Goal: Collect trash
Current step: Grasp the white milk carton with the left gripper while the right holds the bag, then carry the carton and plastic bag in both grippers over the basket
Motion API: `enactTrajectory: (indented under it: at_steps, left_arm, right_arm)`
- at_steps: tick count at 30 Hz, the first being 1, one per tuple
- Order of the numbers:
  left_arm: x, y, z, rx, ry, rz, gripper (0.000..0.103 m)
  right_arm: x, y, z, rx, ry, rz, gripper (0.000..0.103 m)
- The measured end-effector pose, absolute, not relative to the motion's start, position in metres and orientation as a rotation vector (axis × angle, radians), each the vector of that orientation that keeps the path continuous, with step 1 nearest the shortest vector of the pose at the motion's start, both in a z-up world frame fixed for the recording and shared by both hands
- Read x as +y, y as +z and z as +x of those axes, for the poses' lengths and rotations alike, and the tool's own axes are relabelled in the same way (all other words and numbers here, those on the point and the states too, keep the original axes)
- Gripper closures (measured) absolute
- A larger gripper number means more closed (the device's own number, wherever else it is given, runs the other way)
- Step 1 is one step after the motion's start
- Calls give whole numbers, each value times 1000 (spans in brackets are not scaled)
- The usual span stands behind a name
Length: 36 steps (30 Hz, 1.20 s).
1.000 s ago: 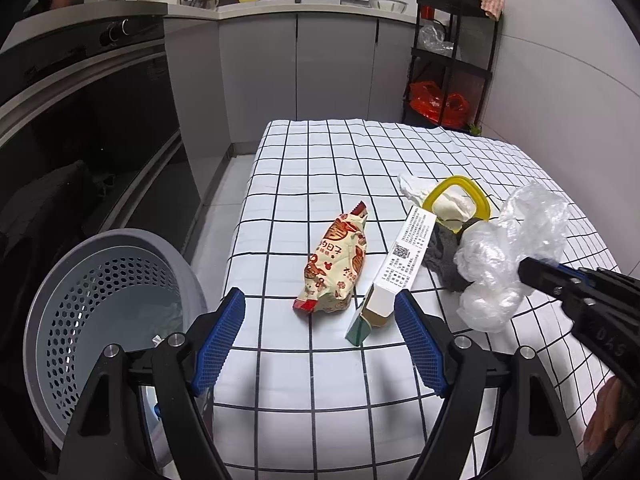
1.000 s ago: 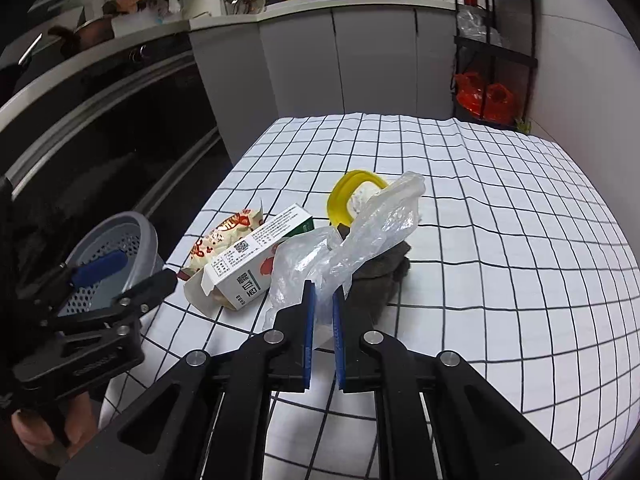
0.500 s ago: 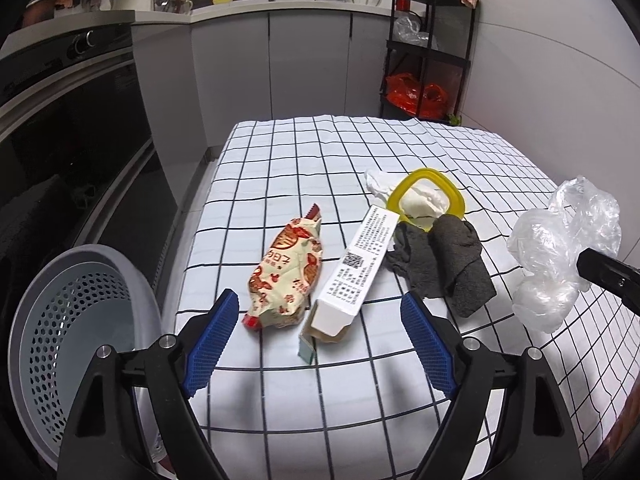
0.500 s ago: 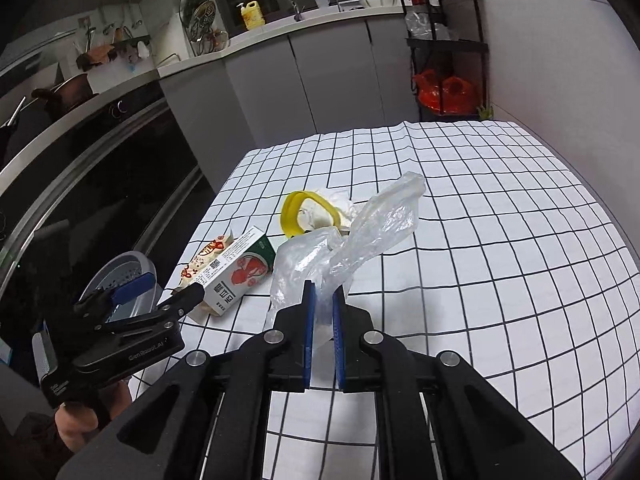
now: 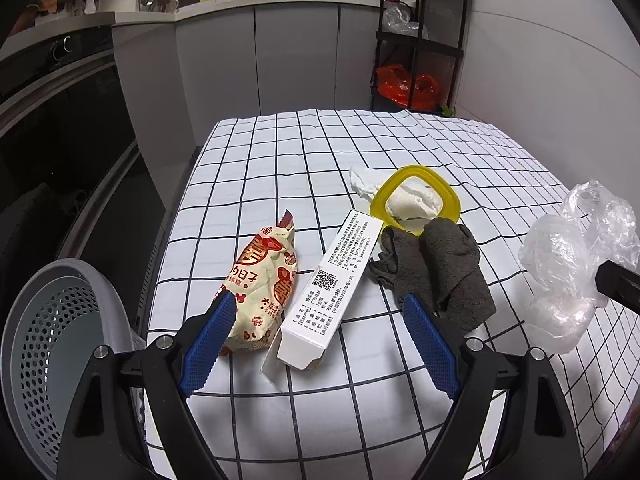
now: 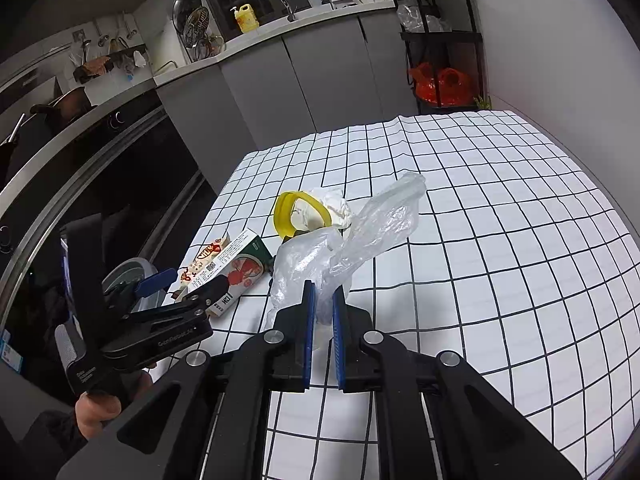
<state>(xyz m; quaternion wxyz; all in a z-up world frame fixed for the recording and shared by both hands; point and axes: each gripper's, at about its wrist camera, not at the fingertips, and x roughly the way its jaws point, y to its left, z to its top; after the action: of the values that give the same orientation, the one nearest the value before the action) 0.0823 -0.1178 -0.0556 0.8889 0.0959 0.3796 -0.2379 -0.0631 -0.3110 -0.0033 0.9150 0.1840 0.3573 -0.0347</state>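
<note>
My right gripper (image 6: 323, 300) is shut on a crumpled clear plastic bag (image 6: 352, 236), held above the checked tablecloth; the bag also shows in the left wrist view (image 5: 576, 264). My left gripper (image 5: 316, 344) is open and empty, its blue pads astride the near ends of a red-and-cream snack packet (image 5: 262, 284) and a white carton (image 5: 336, 288). A dark grey cloth (image 5: 440, 276), a yellow ring (image 5: 416, 200) and a crumpled white tissue (image 5: 412, 202) lie behind them.
A grey perforated basket (image 5: 52, 344) stands off the table's left edge, by my left gripper. A dark oven front runs along the left. Grey cabinets and a black shelf rack (image 5: 420, 40) with red bags stand beyond the table's far end.
My right gripper has lifted the plastic bag up and to the right, uncovering the grey cloth. My left gripper has moved closer to the packet and carton.
</note>
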Motion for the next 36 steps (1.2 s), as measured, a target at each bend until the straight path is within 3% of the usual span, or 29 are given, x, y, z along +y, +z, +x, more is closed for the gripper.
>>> enactTrajectory:
  at_steps: [9,12,14,18,20,23,36]
  left_arm:
    - [-130,-66,93,816,-487,202,20]
    - [-134,-68,93,820,-487,208,26]
    - [-136,-69,94,828,-493,209,37]
    - [-141,-71,93,828,-493,220,47]
    - [-142,-69,92,829,-504,223,65]
    - [-142,-67,89,832,-518,218,76]
    - [-116,-36,68,761,-523,199,78]
  right_arm:
    - [-311,-3,-64,738,-71,381,94]
    - [-313,-4,-64,741,-73,384,94]
    - [-314,-4,-64,740,-75,384,94]
    - [-314,-4,-64,741,-77,384,94]
    - [-314,-4,-64,741,-78,384,94]
    - [-314,-5,-64,741,-80,385,94]
    - [-306,-2,-65,727,-77,364,94]
